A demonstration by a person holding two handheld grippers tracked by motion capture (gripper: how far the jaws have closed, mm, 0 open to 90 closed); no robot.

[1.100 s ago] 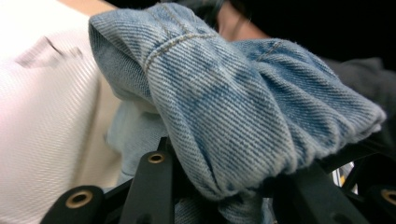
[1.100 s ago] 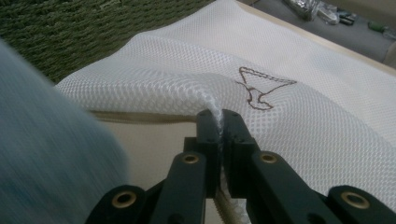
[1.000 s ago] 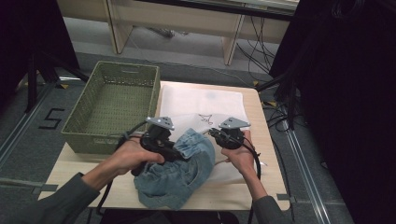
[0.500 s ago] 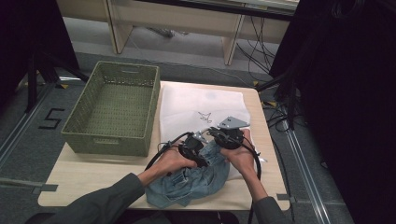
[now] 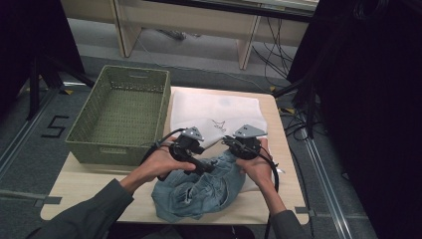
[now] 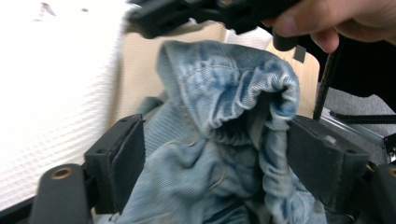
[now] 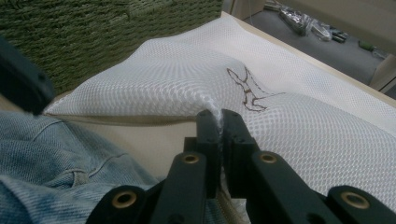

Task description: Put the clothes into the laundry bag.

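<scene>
Since a second ago the left gripper [image 5: 205, 168] moves right onto the denim garment [image 5: 199, 191] — fingers [image 6: 122, 161] just opening, denim between; right gripper [image 7: 219, 122] pinches the white mesh bag [image 7: 299, 126].

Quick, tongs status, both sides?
Left tongs: open, just been opening, denim garment loose between them.
Right tongs: shut on the white mesh bag edge.

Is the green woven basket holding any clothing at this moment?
No. In the high view the green woven basket shows only its bare bottom, while the denim garment lies on the table.
</scene>
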